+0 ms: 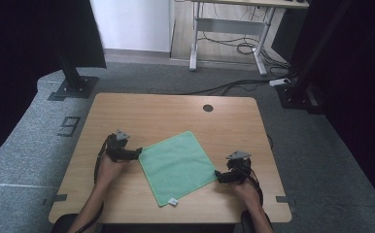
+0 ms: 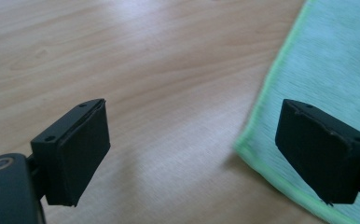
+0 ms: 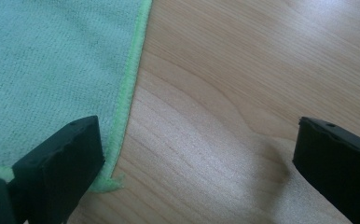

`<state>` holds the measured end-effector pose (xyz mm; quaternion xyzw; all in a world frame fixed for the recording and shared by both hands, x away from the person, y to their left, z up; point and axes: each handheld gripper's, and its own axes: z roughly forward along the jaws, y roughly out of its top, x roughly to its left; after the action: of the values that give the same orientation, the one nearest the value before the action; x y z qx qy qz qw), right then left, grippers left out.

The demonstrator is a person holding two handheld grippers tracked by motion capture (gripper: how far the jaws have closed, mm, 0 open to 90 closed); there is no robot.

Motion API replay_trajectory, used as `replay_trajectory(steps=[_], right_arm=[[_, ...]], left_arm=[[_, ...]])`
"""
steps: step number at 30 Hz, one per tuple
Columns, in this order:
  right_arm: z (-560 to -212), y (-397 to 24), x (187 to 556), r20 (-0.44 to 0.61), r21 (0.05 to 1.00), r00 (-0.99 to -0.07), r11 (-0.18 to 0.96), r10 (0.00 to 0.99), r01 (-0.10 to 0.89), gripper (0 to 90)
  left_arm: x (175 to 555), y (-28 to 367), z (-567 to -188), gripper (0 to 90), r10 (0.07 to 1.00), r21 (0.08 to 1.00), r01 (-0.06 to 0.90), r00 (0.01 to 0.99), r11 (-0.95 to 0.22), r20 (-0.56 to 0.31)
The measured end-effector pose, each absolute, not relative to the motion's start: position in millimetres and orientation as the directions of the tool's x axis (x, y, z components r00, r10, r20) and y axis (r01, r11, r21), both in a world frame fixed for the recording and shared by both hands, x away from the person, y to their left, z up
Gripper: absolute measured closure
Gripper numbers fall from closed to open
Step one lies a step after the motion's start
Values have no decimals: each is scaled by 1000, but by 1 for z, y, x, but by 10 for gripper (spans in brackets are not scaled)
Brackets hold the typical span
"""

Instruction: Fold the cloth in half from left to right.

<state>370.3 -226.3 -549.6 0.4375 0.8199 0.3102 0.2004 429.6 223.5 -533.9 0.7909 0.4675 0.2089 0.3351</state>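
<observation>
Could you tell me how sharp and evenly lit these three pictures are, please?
High view: sharp, evenly lit table, dark room edges. Left gripper view: soft throughout, green cloth edge smeared, pale glare top centre. Right gripper view: cloth weave and wood grain crisp, near jaws blurred.

Overhead plus two close claw-mounted views

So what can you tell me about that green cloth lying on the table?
The green cloth is a square of pale mint fabric, microfibre by its fine texture, with a brighter green stitched hem. It lies spread flat on the wooden table, turned so its corners point like a diamond, with a small white tag at the near corner. The left gripper sits at its left corner and the right gripper at its right corner, both with fingers open and not yet gripping it.
</observation>
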Motion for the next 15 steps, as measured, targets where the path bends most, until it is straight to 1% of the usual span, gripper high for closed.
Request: replay_trajectory(steps=[7,15], right_arm=[[-551,-228,371,-32,687,-536,408,844,601,19],[-552,-230,372,-7,689,-536,393,844,609,22]], left_arm=[[436,224,-545,99,886,701,619,462,-355,41],[439,228,-547,103,890,689,644,455,-334,7]])
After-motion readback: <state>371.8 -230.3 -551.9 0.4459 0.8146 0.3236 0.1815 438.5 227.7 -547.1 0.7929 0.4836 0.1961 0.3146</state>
